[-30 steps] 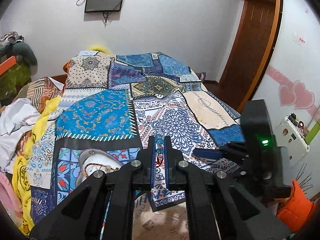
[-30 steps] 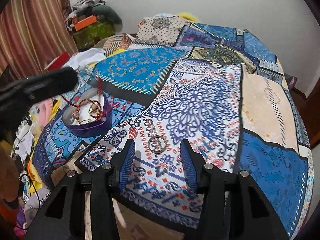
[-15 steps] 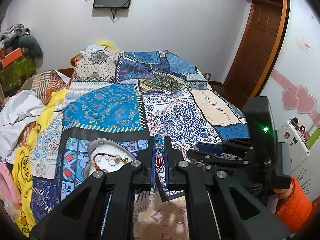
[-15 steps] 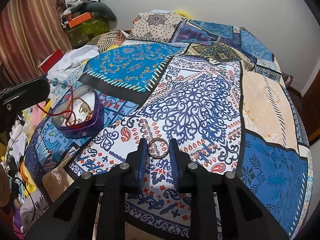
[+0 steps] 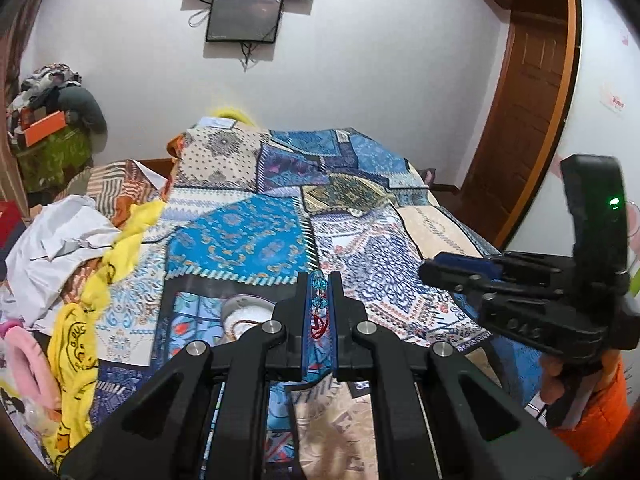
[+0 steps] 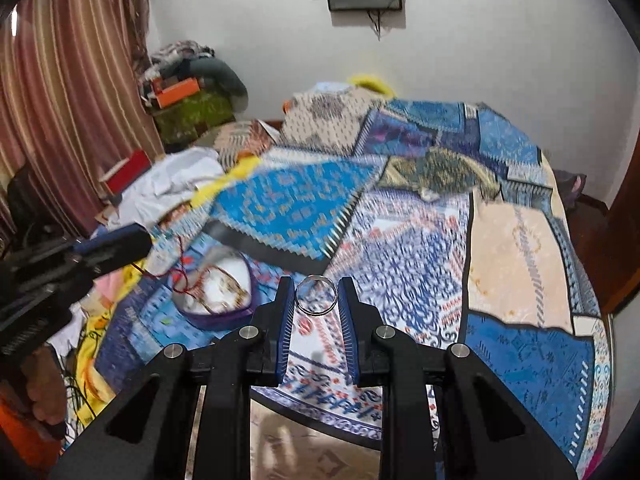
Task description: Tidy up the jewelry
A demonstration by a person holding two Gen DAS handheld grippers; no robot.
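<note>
My right gripper (image 6: 316, 294) pinches a thin silver ring (image 6: 316, 295) by its two outer sides, one blue pad on each side. My left gripper (image 5: 319, 304) is pressed almost fully together on a red string with blue-green beads (image 5: 319, 292).

The biggest thing here is the bed with the patchwork cover (image 6: 400, 248). It is soft and puffy, so small things can sink into it or roll away.

Next is the purple heart-shaped box (image 6: 216, 292). In the right view it sits at about 10 o'clock from my ring. It looks light, so I think a bump could tip it. More strings and chains lie inside it.

The red string is floppy and light. In the right view its loose end hangs from my left gripper (image 6: 142, 246) down into the box. I think it can tangle or catch, so I hold it at the beaded part, where there is more to grab.

The ring is the smallest. It is hard, smooth and very light. I think it could pop out if I squeeze unevenly, so holding it straight across the middle is best.

My right hand tilts down toward the bed, with the ring up off the cover. My left hand tilts down too, near the box. My right gripper (image 5: 460, 270) shows in the left view at 3 o'clock.
</note>
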